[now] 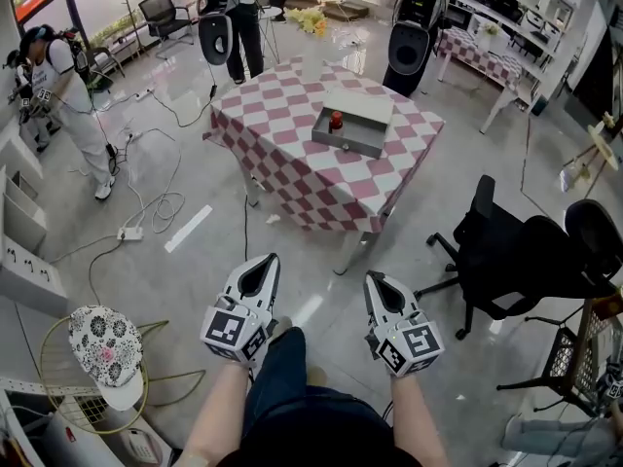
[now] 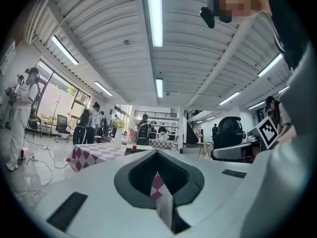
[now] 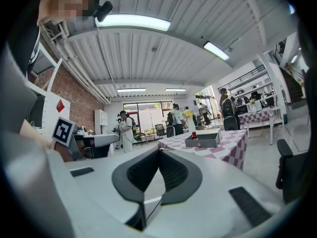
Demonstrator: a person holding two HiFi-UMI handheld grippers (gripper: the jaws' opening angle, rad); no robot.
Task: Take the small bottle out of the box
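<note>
A small red bottle (image 1: 336, 121) stands in an open grey box (image 1: 351, 125) on a table with a pink-and-white checked cloth (image 1: 292, 163), some way ahead of me. Both grippers are held low near my body, well short of the table. My left gripper (image 1: 262, 269) is shut and empty; its jaws meet at the tips. My right gripper (image 1: 376, 282) is shut too, with nothing between its jaws. The right gripper view shows the box (image 3: 203, 141) and the bottle (image 3: 194, 134) far off. In the left gripper view the bottle (image 2: 133, 147) is a small red speck.
Black office chairs (image 1: 521, 256) stand to the right of the table. Cables and a power strip (image 1: 129, 233) lie on the floor at left. A patterned cap rests on a wire rack (image 1: 102, 348) near my left. People stand at the left (image 1: 68, 95) and behind the table (image 1: 240, 17).
</note>
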